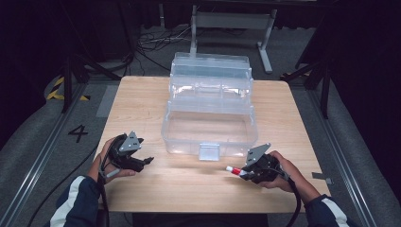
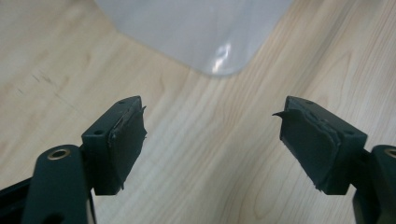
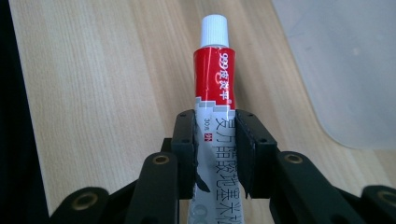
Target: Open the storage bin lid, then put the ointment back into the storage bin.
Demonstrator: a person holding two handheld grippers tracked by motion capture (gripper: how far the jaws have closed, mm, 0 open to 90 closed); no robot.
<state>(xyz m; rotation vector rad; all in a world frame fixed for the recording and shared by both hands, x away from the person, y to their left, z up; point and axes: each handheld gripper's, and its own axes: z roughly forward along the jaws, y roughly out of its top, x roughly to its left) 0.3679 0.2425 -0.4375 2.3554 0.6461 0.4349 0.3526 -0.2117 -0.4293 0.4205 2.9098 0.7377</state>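
High view: clear box open, tube in right tongs

High view: light wood table point(image 1: 156, 184) with rounded corners, grain running left-right, bare apart from a clear plastic tiered box point(image 1: 209, 106). Box sits mid-table toward the far edge, lid and trays folded back, latch tab facing the near edge.

Left tongs point(image 1: 147, 161) near the near-left corner, held in a hand, just off the box's near-left corner. Left gripper view: jaws spread wide, nothing between them, pads point(image 2: 125, 140) worn and ragged at the edges; rounded box corner point(image 2: 201, 32) ahead over bare wood.

Right tongs point(image 1: 243, 174) near the near-right corner, clamped on a tube point(image 1: 235, 170), cap pointing left toward table centre. Right gripper view: tube point(image 3: 215, 79) has a white cap, red band, white-grey body with printed characters; jaws pinch the body below the red band. Box edge at upper right.

Room: dark surround, grey carpet, floor rails either side of the table, a "4" marked on the floor point(image 1: 78, 133) at left, yellow-black hazard tape point(image 1: 57, 88), loose cables and a grey metal stand point(image 1: 231, 21) beyond the far edge.
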